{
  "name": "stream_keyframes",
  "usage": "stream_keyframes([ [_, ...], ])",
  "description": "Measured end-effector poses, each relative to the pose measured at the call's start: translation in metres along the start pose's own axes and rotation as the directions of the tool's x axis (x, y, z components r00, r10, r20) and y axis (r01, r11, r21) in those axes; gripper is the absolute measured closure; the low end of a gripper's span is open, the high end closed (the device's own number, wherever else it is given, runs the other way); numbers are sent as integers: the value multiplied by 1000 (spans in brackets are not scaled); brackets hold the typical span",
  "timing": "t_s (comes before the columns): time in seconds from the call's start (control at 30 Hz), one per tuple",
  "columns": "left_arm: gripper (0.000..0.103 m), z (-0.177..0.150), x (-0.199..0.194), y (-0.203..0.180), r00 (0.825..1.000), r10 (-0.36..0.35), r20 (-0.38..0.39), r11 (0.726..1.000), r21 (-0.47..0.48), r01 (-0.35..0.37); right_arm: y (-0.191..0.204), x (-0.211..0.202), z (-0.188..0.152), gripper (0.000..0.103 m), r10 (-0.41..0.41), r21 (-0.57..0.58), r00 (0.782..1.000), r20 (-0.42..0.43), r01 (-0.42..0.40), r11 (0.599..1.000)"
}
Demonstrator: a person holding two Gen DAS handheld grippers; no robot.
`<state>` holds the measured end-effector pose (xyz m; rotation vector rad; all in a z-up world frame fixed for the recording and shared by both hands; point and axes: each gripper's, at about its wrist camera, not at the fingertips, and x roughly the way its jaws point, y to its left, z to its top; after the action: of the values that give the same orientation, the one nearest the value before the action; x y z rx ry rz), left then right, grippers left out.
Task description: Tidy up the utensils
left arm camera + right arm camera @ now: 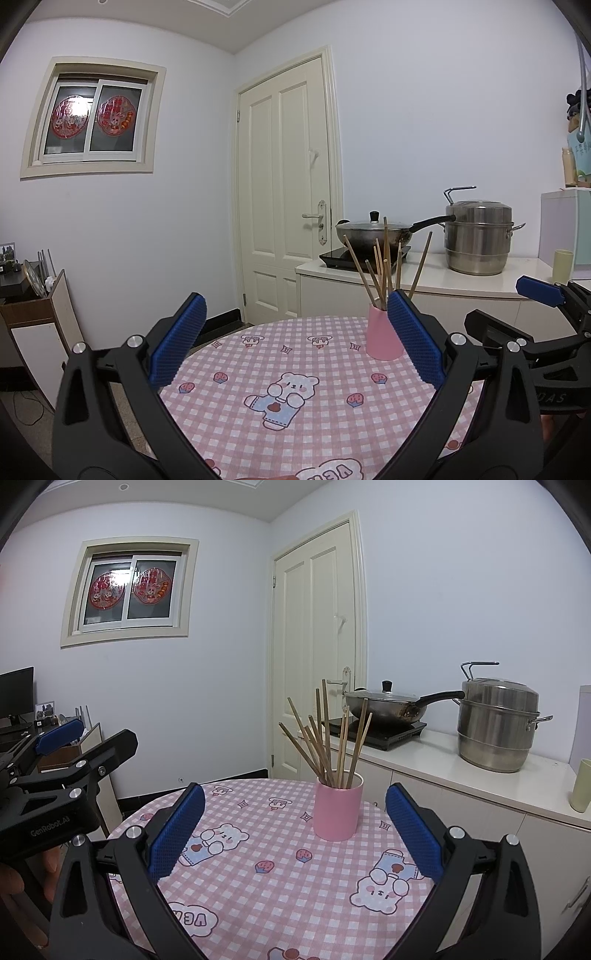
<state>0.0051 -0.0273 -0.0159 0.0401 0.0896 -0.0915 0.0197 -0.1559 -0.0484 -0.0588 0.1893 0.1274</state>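
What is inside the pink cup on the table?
Wooden chopsticks stand inside the pink cylindrical cup, leaning apart. Their lower ends and the cup's bottom are hidden by its wall.

Pink cup (pixel 337 808) of chopsticks (pixel 325 738) upright on checked tablecloth (pixel 280 878), right tongs (pixel 295 834) spread wide, empty

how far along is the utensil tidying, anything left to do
Looks done: the chopsticks all stand in the pink cup on the checked tablecloth, and no loose utensils show on it. In hand: nothing; the left tongs and right tongs are both open and empty, short of the cup. Left: nothing visible, though the table's near edge is hidden.
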Motion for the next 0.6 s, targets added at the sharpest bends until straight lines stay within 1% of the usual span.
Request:
stream_keyframes([
  [0.6,7,-3,1,-1,1000,2,-4,1000,6,-2,0,2,-2,8,6,1,1000,-8,-6,1000],
])
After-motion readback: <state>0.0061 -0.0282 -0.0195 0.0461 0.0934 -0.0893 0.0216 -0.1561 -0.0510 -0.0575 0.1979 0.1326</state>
